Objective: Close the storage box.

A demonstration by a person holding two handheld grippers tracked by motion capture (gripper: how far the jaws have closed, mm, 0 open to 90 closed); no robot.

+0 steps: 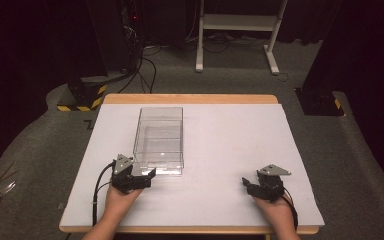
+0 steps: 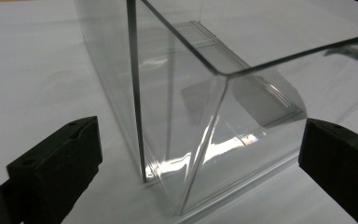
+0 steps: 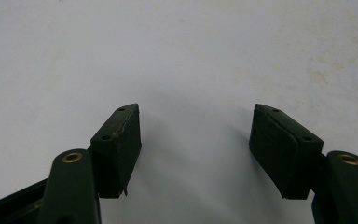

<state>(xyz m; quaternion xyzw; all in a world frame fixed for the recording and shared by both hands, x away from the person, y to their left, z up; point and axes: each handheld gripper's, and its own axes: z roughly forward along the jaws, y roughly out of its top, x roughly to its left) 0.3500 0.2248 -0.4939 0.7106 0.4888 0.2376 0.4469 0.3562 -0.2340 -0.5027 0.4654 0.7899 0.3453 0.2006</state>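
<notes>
Box (image 1: 158, 140), clear plastic and empty, stands left of centre on my white table (image 1: 230, 150). My left gripper (image 1: 139, 176) sits at its near left corner, jaws spread wide, the corner between them untouched. My right gripper (image 1: 252, 186) rests near right, well apart, jaws wide on nothing.

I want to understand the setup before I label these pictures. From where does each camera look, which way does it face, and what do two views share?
High view: above the person's side, facing forward and down on the table; both hands, left claw and right claw show.
Left gripper view: on the left claw, facing a corner of the clear box between its open jaws.
Right gripper view: on the right claw, facing bare white tabletop.
Shared: high and left gripper views both show the clear box.
</notes>
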